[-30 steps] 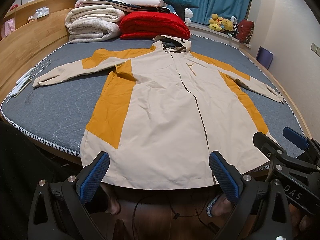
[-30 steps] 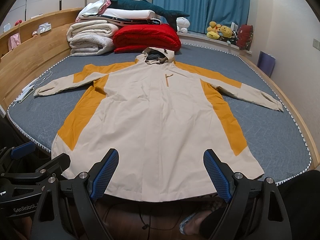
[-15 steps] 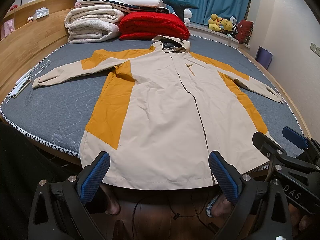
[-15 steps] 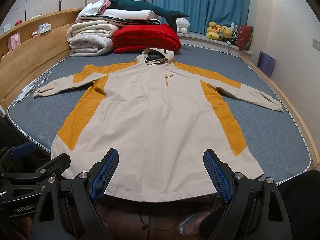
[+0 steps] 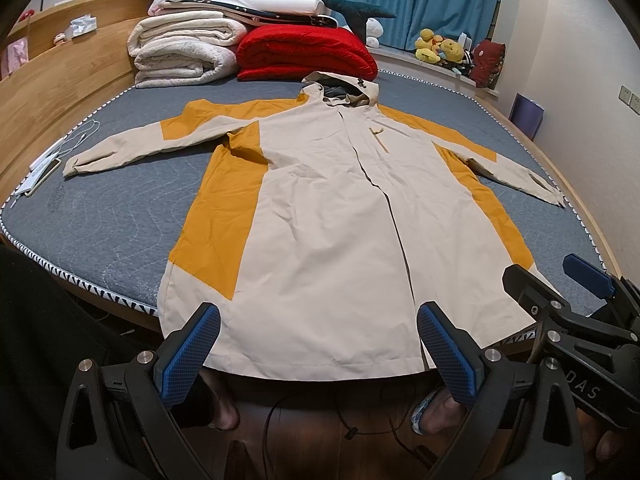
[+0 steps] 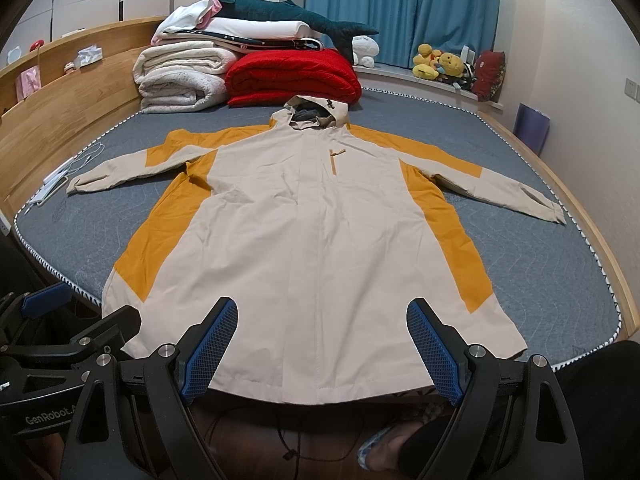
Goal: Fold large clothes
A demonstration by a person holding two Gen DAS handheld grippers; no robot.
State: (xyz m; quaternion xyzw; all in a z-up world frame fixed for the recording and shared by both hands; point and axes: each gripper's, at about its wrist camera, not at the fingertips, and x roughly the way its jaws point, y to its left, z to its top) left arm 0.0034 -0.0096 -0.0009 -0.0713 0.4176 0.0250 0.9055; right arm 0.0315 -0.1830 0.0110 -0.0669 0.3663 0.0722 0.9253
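One coat, two hand-held grippers, and a stack of bedding on one bed.

One beige-and-orange hooded coat [image 6: 312,240] with two sleeves lies mid-frame on one grey bed [image 6: 552,248]. Two hand-held grippers show along the bottom: the left hand-held gripper [image 5: 318,344] and the right hand-held gripper [image 6: 322,342], each with two blue pads set wide apart. At upper left sit one red quilt [image 6: 292,76], two rolled cream blankets [image 6: 180,76] and one teal shark plush [image 6: 280,10]. Two blue curtain panels [image 6: 400,4] hang top centre.
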